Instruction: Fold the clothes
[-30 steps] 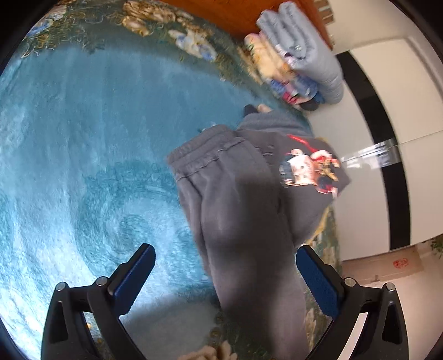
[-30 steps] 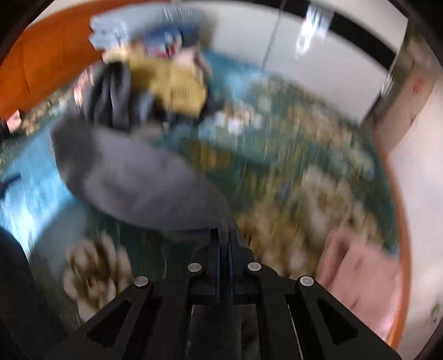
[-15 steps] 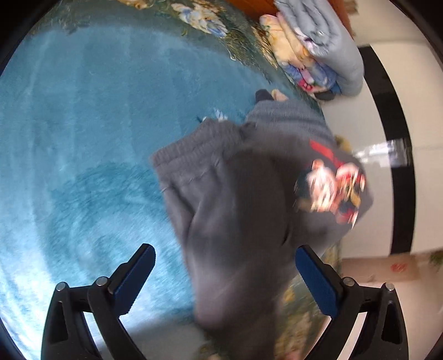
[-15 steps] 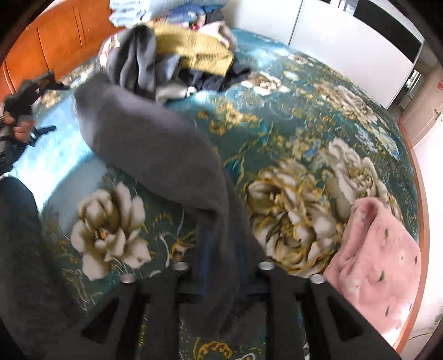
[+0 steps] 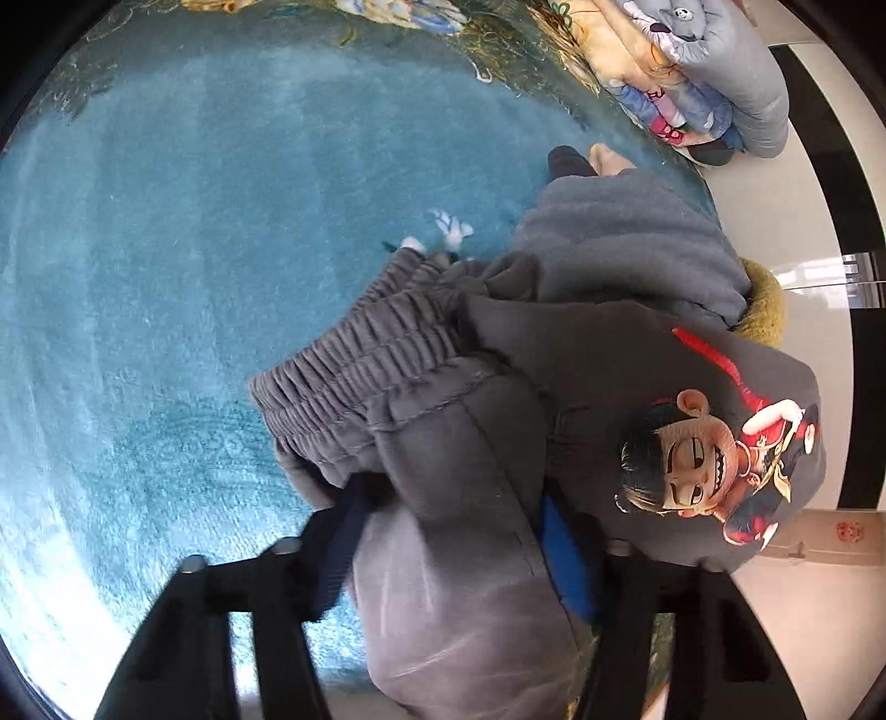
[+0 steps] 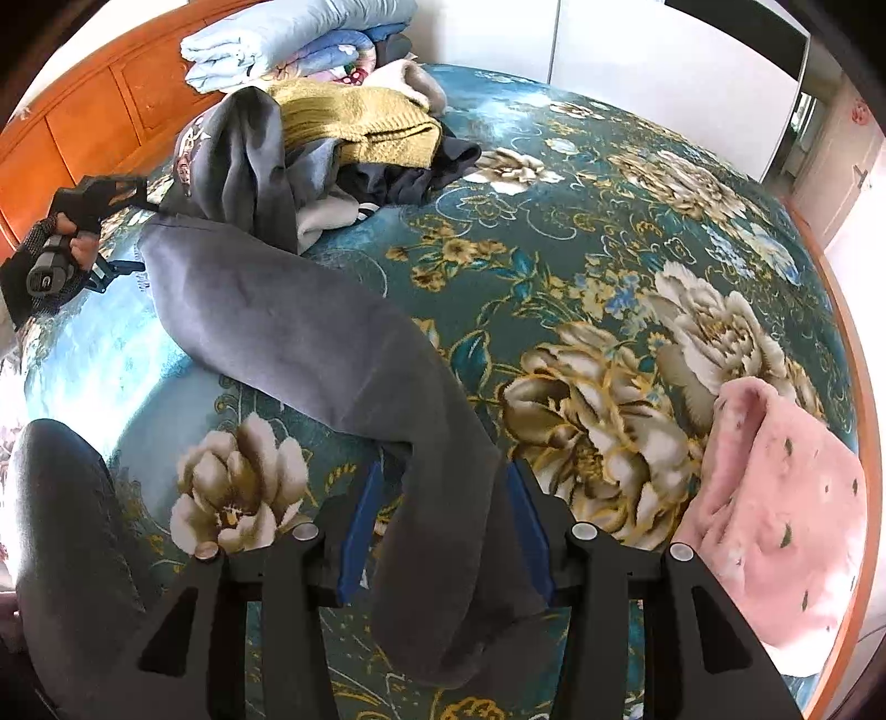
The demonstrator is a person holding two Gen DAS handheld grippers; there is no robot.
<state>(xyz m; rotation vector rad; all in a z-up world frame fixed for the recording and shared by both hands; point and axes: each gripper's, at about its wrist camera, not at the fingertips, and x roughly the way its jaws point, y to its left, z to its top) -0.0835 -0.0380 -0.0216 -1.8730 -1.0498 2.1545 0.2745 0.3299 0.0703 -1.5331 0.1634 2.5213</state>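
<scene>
Grey sweatpants (image 6: 310, 343) lie stretched across the flowered bedspread (image 6: 609, 221). In the left wrist view their elastic waistband (image 5: 360, 354) is right ahead. My left gripper (image 5: 451, 537) is closing its jaws on the bunched cloth just below the waistband, with both pads against the fabric. The right wrist view shows that same left gripper (image 6: 141, 224) in a hand at the pants' far end. My right gripper (image 6: 446, 476) is opening; the pants leg lies loosely between its blue pads (image 6: 360, 526), with a gap on the left side.
A dark sweatshirt with a cartoon print (image 5: 692, 454) and a grey fleece (image 5: 620, 249) lie against the waistband. A mustard sweater (image 6: 354, 127) tops the clothes pile. Folded quilts (image 6: 288, 39) lean against the orange headboard (image 6: 83, 127). A pink fleece (image 6: 775, 526) lies right; a dark knee (image 6: 61, 526) is left.
My left gripper came down over the waistband and narrowed from wide open around the cloth. My right gripper went from shut on the pants leg to parted.
</scene>
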